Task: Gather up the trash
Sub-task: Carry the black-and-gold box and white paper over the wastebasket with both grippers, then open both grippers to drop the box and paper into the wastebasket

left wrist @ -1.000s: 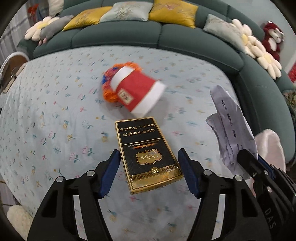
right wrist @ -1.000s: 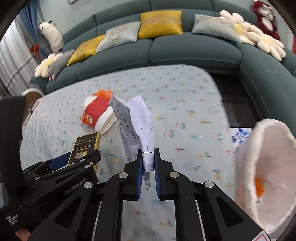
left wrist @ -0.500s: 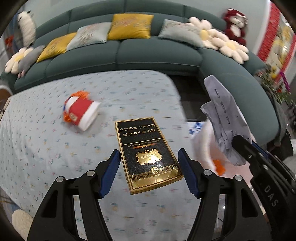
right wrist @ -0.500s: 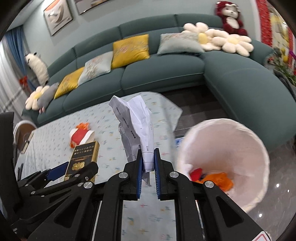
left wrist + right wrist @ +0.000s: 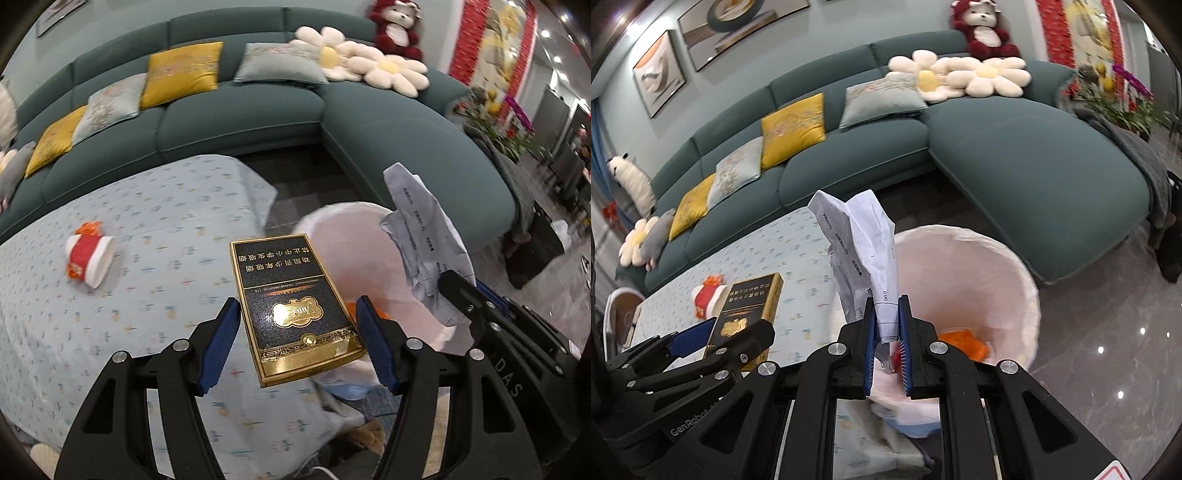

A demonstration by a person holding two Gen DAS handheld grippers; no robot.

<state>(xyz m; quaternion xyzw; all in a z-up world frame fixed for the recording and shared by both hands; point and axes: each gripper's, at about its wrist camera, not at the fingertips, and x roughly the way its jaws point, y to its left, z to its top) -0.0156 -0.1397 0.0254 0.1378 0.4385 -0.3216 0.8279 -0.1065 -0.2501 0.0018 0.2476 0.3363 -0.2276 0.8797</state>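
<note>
My left gripper (image 5: 297, 317) is shut on a black and gold cigarette box (image 5: 291, 306) and holds it in the air over the table's right edge, next to the bin. The box also shows in the right wrist view (image 5: 748, 308). My right gripper (image 5: 886, 325) is shut on a crumpled white paper (image 5: 864, 251) and holds it above the near rim of a white-lined trash bin (image 5: 1015, 266). The paper (image 5: 424, 254) and bin (image 5: 325, 221) also show in the left wrist view. Orange trash (image 5: 964, 341) lies in the bin.
A red and white paper cup with orange scraps (image 5: 88, 254) lies on the table with the light blue flowered cloth (image 5: 129, 314). A dark green sofa (image 5: 1034, 158) with cushions curves behind and to the right. Grey floor (image 5: 1108, 332) lies right of the bin.
Both grippers have swung right with their loads, from over the table to the bin. The cup has fallen away to the left. Neither grip has changed.
</note>
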